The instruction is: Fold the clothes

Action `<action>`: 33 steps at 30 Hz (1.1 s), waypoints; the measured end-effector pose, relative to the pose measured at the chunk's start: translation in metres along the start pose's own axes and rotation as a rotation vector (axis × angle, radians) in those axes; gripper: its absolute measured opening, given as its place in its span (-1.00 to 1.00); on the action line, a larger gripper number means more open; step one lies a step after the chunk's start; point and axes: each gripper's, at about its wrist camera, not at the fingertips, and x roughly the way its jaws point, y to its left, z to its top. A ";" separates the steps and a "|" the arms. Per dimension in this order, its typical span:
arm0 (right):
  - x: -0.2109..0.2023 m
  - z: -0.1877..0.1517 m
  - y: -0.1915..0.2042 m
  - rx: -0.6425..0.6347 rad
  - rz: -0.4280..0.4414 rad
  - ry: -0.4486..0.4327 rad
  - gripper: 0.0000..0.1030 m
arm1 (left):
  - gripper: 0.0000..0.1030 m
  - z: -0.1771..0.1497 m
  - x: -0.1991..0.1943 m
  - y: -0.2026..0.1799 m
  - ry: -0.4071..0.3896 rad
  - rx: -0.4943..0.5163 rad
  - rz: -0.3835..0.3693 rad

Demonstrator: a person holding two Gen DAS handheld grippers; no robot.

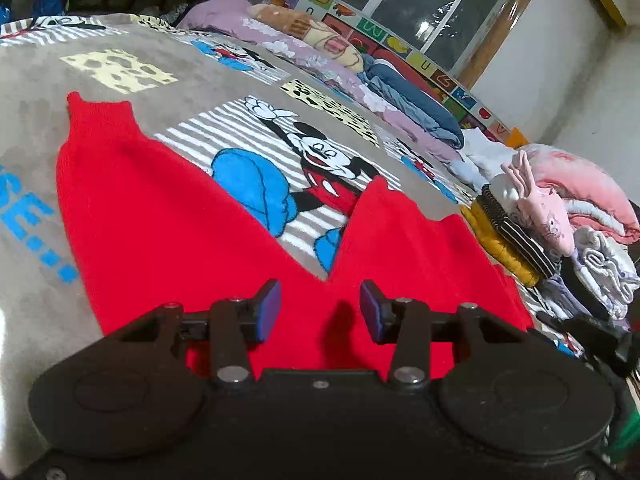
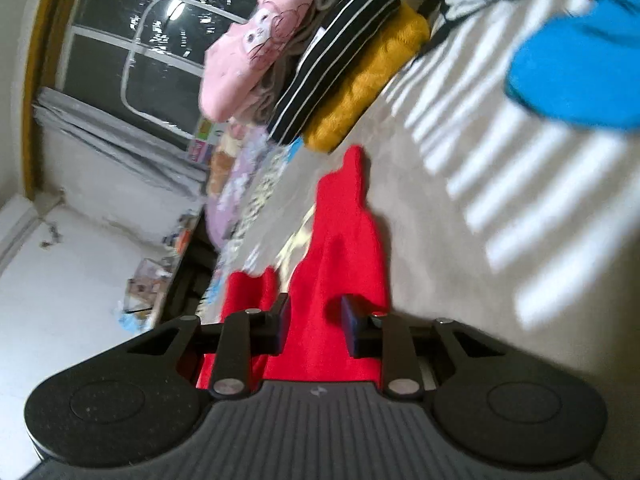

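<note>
We see red knit trousers (image 1: 168, 216) spread flat on the cartoon-mouse blanket (image 1: 120, 56), our left gripper (image 1: 320, 308) above the near waist, jaws apart and empty, our right gripper (image 2: 316, 324) with jaws parted astride red fabric, no grip visible, folded clothes stack (image 2: 320, 68) far right.

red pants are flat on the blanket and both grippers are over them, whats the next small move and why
Probably lower the left gripper onto the red pants and close: its jaws stand apart above the fabric, pinching nothing. The right gripper also has red cloth between open jaws. Both need a grip before any fold.
</note>
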 end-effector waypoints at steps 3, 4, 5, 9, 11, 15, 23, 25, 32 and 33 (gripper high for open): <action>0.000 0.017 0.005 -0.038 -0.054 -0.043 -0.23 | -0.18 0.000 -0.001 0.005 0.004 -0.022 -0.019; -0.003 0.022 0.006 -0.044 -0.057 -0.058 -0.07 | -0.18 0.001 -0.001 0.006 0.005 -0.029 -0.026; -0.005 0.026 0.007 -0.051 -0.062 -0.071 0.02 | -0.18 0.001 -0.001 0.008 0.007 -0.037 -0.031; -0.004 0.031 0.009 -0.152 -0.147 -0.029 0.09 | -0.17 0.003 0.000 0.011 0.016 -0.057 -0.048; 0.002 0.032 0.011 -0.188 -0.136 0.009 0.10 | -0.15 0.003 0.000 0.011 0.019 -0.059 -0.052; 0.021 0.034 0.018 -0.254 -0.126 0.073 0.06 | -0.15 0.004 0.000 0.012 0.022 -0.063 -0.057; 0.050 0.045 0.029 -0.350 -0.190 0.100 -0.50 | -0.11 0.006 0.004 0.009 0.031 -0.058 -0.055; 0.051 0.044 0.033 -0.379 -0.216 0.093 -0.87 | -0.09 0.006 0.006 0.006 0.032 -0.052 -0.051; -0.004 0.034 0.050 -0.424 -0.228 -0.099 -0.89 | -0.08 0.005 0.006 0.004 0.035 -0.048 -0.046; -0.014 0.033 0.050 -0.425 -0.235 -0.121 -0.89 | -0.08 0.005 0.006 0.004 0.036 -0.049 -0.046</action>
